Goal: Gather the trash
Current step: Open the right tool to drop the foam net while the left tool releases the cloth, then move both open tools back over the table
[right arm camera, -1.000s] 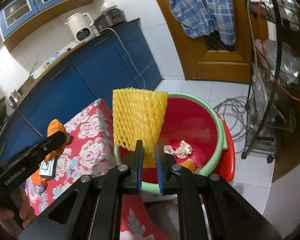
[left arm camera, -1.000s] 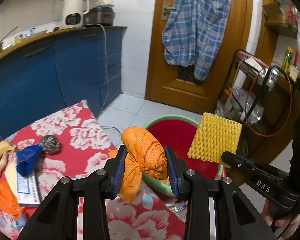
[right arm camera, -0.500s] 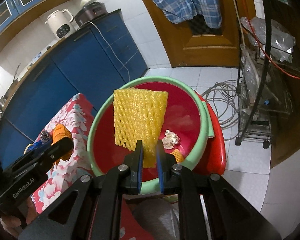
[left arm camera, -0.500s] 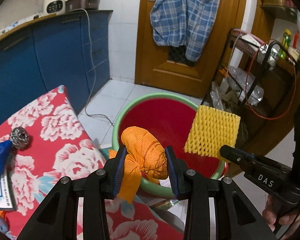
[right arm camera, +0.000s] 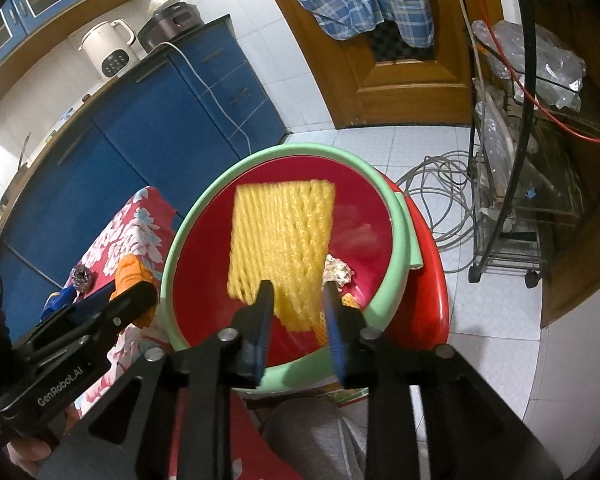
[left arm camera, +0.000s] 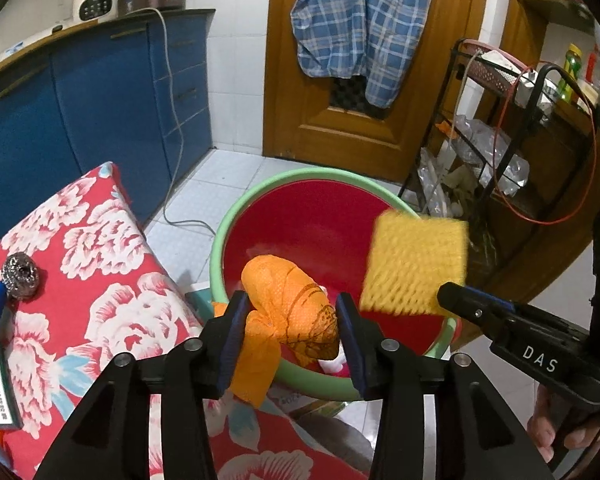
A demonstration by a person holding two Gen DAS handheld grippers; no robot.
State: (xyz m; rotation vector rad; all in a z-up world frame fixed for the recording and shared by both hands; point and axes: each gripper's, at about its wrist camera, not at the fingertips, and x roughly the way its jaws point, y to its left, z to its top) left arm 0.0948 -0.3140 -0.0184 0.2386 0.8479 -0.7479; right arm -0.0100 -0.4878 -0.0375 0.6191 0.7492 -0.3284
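We see the left gripper point(left arm camera: 292, 322) over the near rim of the red basin point(left arm camera: 316, 220), its jaws just opening; the orange wad point(left arm camera: 290, 304) sits between the pads, touching the left one, with a gap at the right. The right gripper point(right arm camera: 296, 308) has also just parted its jaws, and the yellow foam net point(right arm camera: 282, 236) (blurred) hangs loose between them above the basin's inside. Only the right wrist view shows the crumpled paper point(right arm camera: 338, 270) lying in the basin; only the left shows the steel scourer point(left arm camera: 20, 270) clearly on the floral cloth point(left arm camera: 100, 280).
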